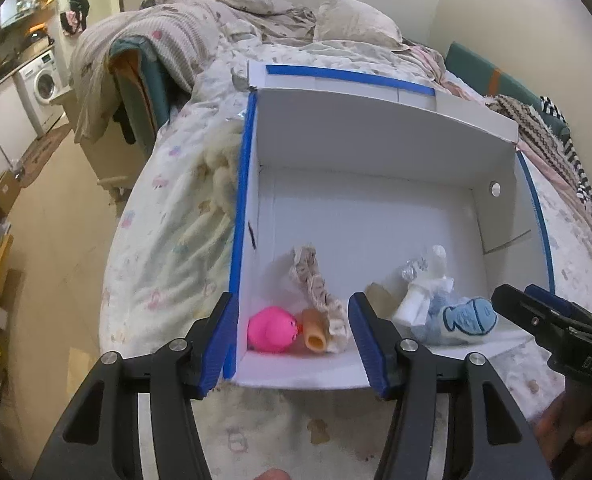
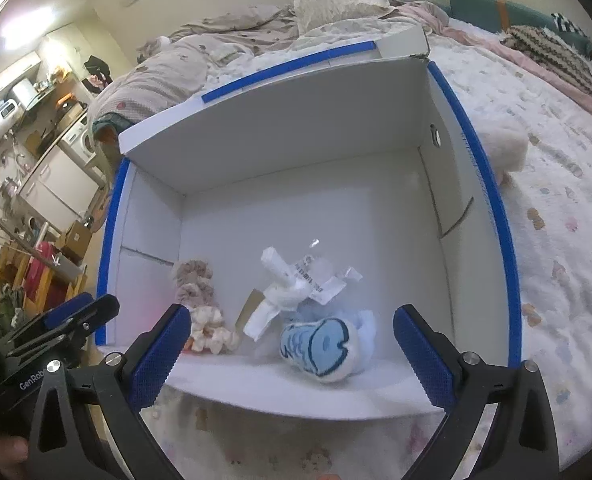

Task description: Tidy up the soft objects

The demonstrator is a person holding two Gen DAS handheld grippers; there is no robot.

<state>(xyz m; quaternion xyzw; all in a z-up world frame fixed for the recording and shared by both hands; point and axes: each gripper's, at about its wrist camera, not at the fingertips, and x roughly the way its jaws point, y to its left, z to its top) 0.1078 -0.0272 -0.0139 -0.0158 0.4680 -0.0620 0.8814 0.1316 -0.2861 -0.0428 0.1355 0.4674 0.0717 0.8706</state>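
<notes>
Both tools were empty, jaws apart. The fluffy white plush (image 2: 506, 150), upper right of the right wrist view, lay on the bedspread (image 2: 556, 240) outside the box (image 2: 279, 128); the right gripper (image 2: 291, 356) appeared nearer than the left gripper (image 1: 291, 344).

Read "DAS" in pale letters on the black gripper (image 1: 552, 312) at right edge; "GenRob", cut off, on the gripper (image 2: 61, 322) at lower left. Tag (image 2: 316, 280) print illegible.
</notes>
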